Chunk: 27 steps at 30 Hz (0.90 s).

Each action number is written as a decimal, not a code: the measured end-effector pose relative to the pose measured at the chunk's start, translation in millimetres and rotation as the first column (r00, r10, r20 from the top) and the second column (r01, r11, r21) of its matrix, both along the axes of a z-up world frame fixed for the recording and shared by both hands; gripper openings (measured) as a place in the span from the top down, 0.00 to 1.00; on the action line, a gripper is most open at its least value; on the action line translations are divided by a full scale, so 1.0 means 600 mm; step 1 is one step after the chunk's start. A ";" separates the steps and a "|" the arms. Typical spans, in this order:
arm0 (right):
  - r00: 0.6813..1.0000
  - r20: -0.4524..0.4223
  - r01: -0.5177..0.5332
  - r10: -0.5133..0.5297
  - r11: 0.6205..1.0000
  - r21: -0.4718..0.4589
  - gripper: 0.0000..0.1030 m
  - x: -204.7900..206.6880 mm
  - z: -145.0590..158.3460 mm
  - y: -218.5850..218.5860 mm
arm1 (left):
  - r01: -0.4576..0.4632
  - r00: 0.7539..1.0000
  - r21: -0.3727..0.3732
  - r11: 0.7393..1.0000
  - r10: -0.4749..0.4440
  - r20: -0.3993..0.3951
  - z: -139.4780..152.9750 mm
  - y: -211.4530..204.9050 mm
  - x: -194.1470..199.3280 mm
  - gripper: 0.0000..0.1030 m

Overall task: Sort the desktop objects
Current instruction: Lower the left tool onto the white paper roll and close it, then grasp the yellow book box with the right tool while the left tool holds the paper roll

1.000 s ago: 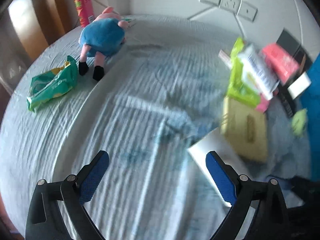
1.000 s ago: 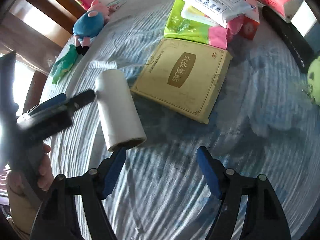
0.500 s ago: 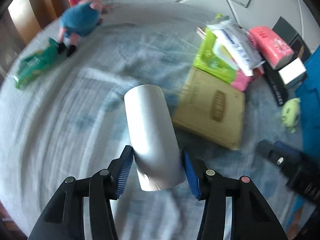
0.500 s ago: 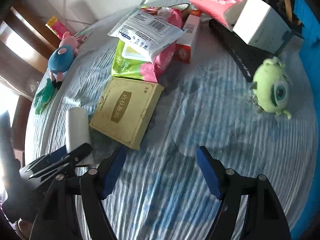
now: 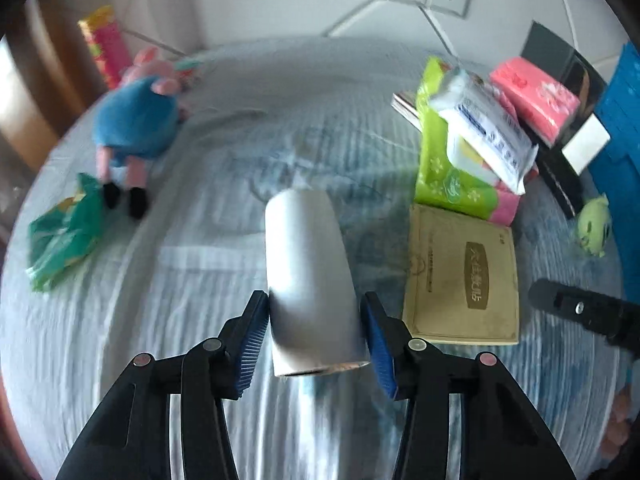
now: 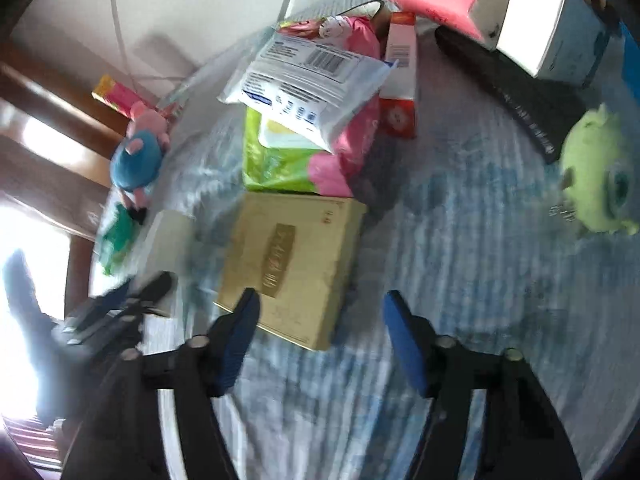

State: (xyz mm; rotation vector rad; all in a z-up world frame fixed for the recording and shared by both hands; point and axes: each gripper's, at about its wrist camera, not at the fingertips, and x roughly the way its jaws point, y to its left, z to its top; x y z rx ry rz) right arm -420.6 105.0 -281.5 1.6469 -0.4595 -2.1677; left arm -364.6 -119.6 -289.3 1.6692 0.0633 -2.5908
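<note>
My left gripper (image 5: 316, 340) is shut on a white paper roll (image 5: 308, 276), its blue pads pressed to both sides of the near end. The roll also shows in the right wrist view (image 6: 170, 236), with the left gripper (image 6: 120, 312) at it. My right gripper (image 6: 320, 340) is open and empty above the near corner of a flat tan box (image 6: 288, 260), which also lies right of the roll in the left wrist view (image 5: 464, 276). A green one-eyed plush (image 6: 600, 176) lies at the right.
A pile of wipe packs (image 5: 472, 148) and a pink tissue pack (image 5: 536, 100) lie at the back right beside dark boxes (image 5: 560, 176). A blue pig plush (image 5: 136, 124), a green bag (image 5: 60, 236) and a red-yellow can (image 5: 104, 48) are at the left. A wall stands behind.
My left gripper swung right onto the roll, closed on it and now holds it facing the back of the table. My right gripper moved toward the tan box, staying open.
</note>
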 end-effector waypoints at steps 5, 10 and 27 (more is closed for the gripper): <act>0.998 0.051 0.040 -0.037 0.998 -0.055 0.42 -0.019 -0.025 -0.009 | 0.013 1.000 -0.009 1.000 -0.013 0.023 -0.017 -0.013 -0.009 0.55; 0.998 0.053 0.044 -0.040 0.996 -0.078 0.42 -0.030 -0.040 -0.043 | -0.003 1.000 0.032 0.999 0.002 0.031 -0.042 -0.033 -0.011 0.57; 0.996 0.091 0.053 -0.017 0.906 -0.419 0.41 -0.045 0.003 -0.125 | -0.042 0.999 0.131 0.990 0.040 0.015 -0.092 -0.097 -0.004 0.57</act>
